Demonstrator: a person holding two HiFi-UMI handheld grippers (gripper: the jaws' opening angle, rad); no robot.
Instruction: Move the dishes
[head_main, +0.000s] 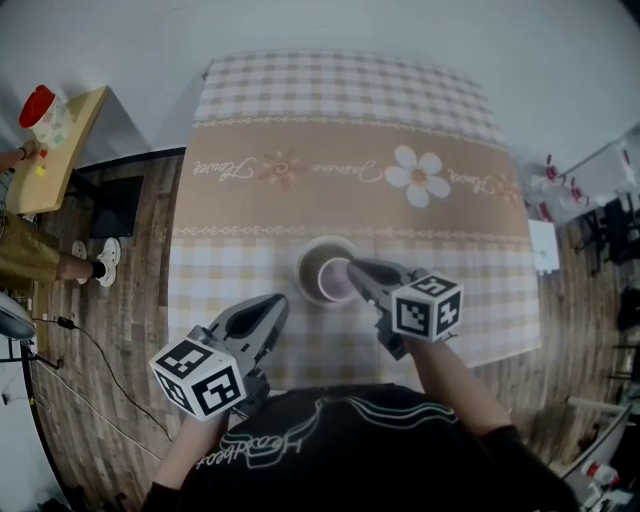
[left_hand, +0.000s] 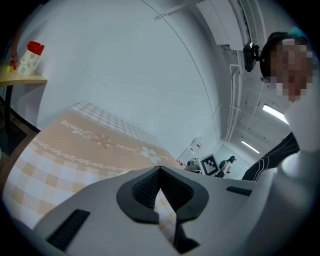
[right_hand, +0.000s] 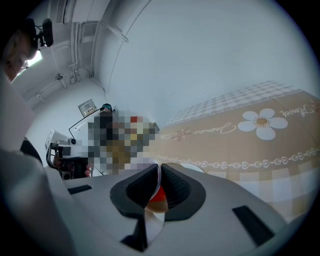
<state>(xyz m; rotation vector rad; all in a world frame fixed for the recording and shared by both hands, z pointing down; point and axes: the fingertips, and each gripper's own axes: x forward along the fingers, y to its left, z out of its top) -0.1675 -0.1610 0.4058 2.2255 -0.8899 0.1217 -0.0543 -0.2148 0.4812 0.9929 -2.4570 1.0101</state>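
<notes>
While clamped at one thin edge, treat the bowl (head_main: 318, 262) as a single-point hold. Sits mid-table (head_main: 350, 120) on the checked band below the flower strip, toward the near edge. Pinched by right gripper (head_main: 354, 270) on the rim side nearest it, jaws nearly together with only the thin white wall between the pads (red-orange patch in the gap too, can't tell what). Left gripper (head_main: 277, 303) near but apart from bowl, low over the cloth. Jaws together on nothing, only cloth visible through the slit.

Handling, as a guess:
- Looks rigid, ceramic or melamine. Smooth finish, so likely slippery under the pads and breakable if dropped.
- Probably light to moderate in weight, but hung off one edge, so expect tipping torque about the pinch.
- Best hold: deep over the rim, pads well down the wall, not just on the lip.
- Keep level, lift low, move slowly.
- Could add the left on the opposite rim if sagging.
- Pinkish inside; can't tell whether empty or holding something.
</notes>
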